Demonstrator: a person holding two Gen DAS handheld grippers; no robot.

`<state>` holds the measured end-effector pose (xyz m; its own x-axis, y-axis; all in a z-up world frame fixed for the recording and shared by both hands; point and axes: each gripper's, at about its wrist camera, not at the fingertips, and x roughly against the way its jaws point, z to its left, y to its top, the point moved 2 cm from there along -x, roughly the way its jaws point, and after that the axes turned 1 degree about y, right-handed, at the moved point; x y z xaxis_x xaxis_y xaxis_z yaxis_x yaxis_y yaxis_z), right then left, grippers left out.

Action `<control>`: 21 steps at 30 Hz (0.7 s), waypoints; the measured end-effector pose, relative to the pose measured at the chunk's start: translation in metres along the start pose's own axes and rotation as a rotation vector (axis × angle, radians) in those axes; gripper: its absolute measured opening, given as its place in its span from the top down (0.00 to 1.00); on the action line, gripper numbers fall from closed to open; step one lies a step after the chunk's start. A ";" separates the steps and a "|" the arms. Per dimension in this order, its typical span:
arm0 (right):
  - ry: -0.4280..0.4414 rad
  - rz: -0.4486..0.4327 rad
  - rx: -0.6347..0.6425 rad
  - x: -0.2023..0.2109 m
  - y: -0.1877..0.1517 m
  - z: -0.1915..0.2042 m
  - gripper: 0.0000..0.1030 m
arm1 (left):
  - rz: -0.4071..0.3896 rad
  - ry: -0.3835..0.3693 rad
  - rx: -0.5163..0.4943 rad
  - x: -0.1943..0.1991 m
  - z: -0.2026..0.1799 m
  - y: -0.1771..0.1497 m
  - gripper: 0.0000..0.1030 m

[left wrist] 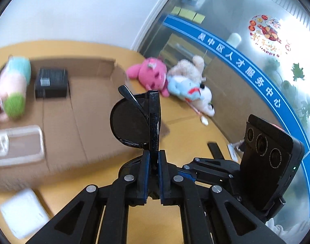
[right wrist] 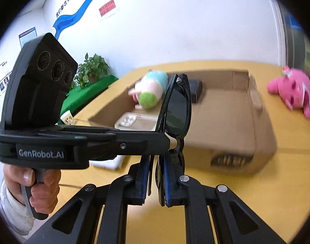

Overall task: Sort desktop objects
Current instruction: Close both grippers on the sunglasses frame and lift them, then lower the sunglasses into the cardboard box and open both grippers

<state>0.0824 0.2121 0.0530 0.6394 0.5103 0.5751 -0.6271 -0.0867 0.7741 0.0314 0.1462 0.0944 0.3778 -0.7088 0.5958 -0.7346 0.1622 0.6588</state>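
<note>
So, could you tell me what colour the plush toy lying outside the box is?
Bright pink plush toy, clearest in the right wrist view.

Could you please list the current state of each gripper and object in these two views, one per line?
left gripper: shut on the sunglasses.
right gripper: shut on the sunglasses.
sunglasses: folded, held off the table by both grippers.
cardboard box: open at the top, on the table.
pastel plush: lying in the box.
black case: closed, in the box.
pink plush: lying on the table outside the box.
</note>
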 end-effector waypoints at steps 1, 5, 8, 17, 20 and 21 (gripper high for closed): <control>-0.001 -0.013 0.013 0.001 0.011 0.001 0.88 | -0.014 0.005 -0.008 0.005 -0.002 0.012 0.96; 0.013 -0.061 0.042 0.003 0.062 -0.004 0.88 | -0.060 0.020 -0.033 0.017 -0.002 0.064 0.96; 0.036 -0.071 0.037 -0.003 0.101 -0.016 0.88 | -0.074 0.029 -0.029 0.015 0.003 0.104 0.96; 0.079 0.065 -0.028 -0.069 0.192 -0.085 0.88 | 0.004 0.030 0.131 -0.052 0.081 0.204 0.96; 0.092 0.142 -0.085 -0.104 0.201 -0.121 0.88 | 0.071 0.043 0.188 -0.095 0.110 0.219 0.96; 0.095 0.167 -0.108 -0.116 0.201 -0.132 0.88 | 0.095 0.047 0.204 -0.110 0.120 0.220 0.96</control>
<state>-0.1764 0.2483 0.1066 0.4812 0.5754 0.6614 -0.7680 -0.0871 0.6345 -0.2398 0.1780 0.1189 0.3240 -0.6633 0.6746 -0.8651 0.0811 0.4951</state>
